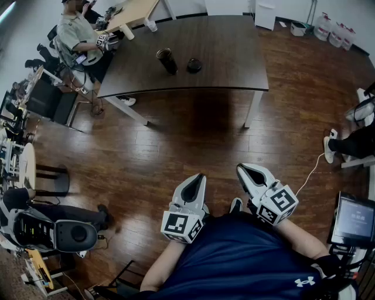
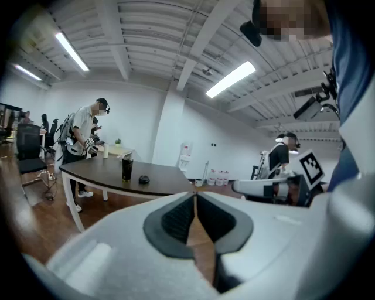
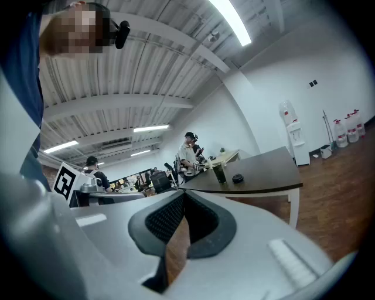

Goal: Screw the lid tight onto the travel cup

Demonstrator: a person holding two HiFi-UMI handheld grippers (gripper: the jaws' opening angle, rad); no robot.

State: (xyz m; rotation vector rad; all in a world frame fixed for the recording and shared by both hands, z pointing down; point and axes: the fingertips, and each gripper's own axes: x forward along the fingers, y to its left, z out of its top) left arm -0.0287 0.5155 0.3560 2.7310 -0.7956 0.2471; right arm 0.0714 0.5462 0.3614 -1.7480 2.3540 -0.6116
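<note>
A dark travel cup (image 1: 167,60) stands upright on the dark brown table (image 1: 228,47), far ahead of me. Its black lid (image 1: 194,65) lies on the table just right of the cup, apart from it. The cup (image 2: 126,169) and lid (image 2: 143,180) show small in the left gripper view, and the cup (image 3: 219,173) and lid (image 3: 237,178) in the right gripper view too. My left gripper (image 1: 195,178) and right gripper (image 1: 243,169) are held close to my body over the wooden floor, both shut with nothing between the jaws.
A person (image 1: 75,35) stands at the table's far left corner, by a light wooden table (image 1: 132,13). Chairs and equipment (image 1: 41,99) line the left side. A monitor (image 1: 353,221) stands at my right. Water jugs (image 1: 336,32) sit at the back right.
</note>
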